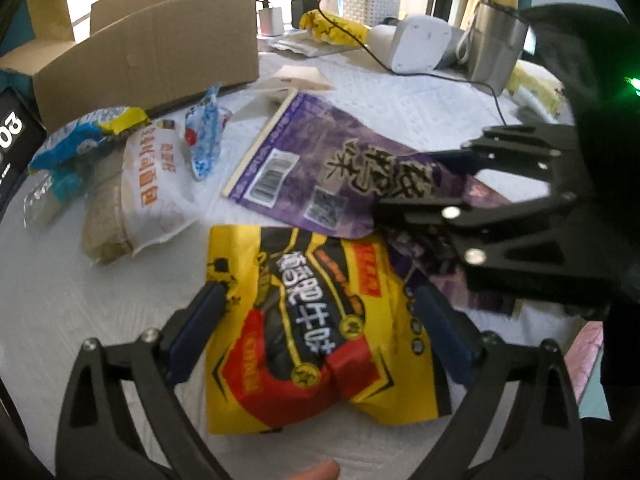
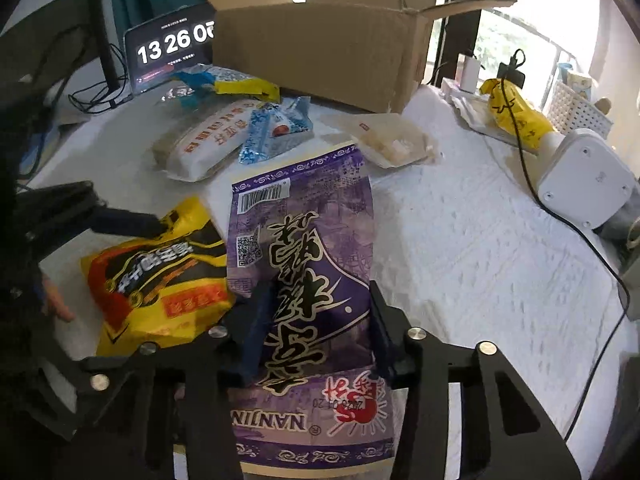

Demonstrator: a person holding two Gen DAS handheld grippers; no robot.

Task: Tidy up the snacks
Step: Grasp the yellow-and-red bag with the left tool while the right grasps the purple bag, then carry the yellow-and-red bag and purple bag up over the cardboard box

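Note:
A yellow snack bag (image 1: pixel 312 340) with black and red print lies flat on the white tablecloth (image 2: pixel 460 240). My left gripper (image 1: pixel 320 328) stands open around it, one blue pad at each side edge. In the right wrist view one left finger (image 2: pixel 128 218) rests at the yellow bag's (image 2: pixel 160 280) far edge. A long purple snack bag (image 2: pixel 304 264) lies next to it and overlaps its corner. My right gripper (image 2: pixel 320 320) is shut on the purple bag's near part. The purple bag (image 1: pixel 320 160) crumples at the right gripper (image 1: pixel 420 184).
An open cardboard box (image 2: pixel 320 48) stands at the back. In front of it lie a white bread pack (image 2: pixel 208 144), blue packets (image 2: pixel 276 128) and a beige pouch (image 2: pixel 392 140). A clock tablet (image 2: pixel 172 48), a white device (image 2: pixel 580 176) with its cable and a steel container (image 1: pixel 496 48) ring the table.

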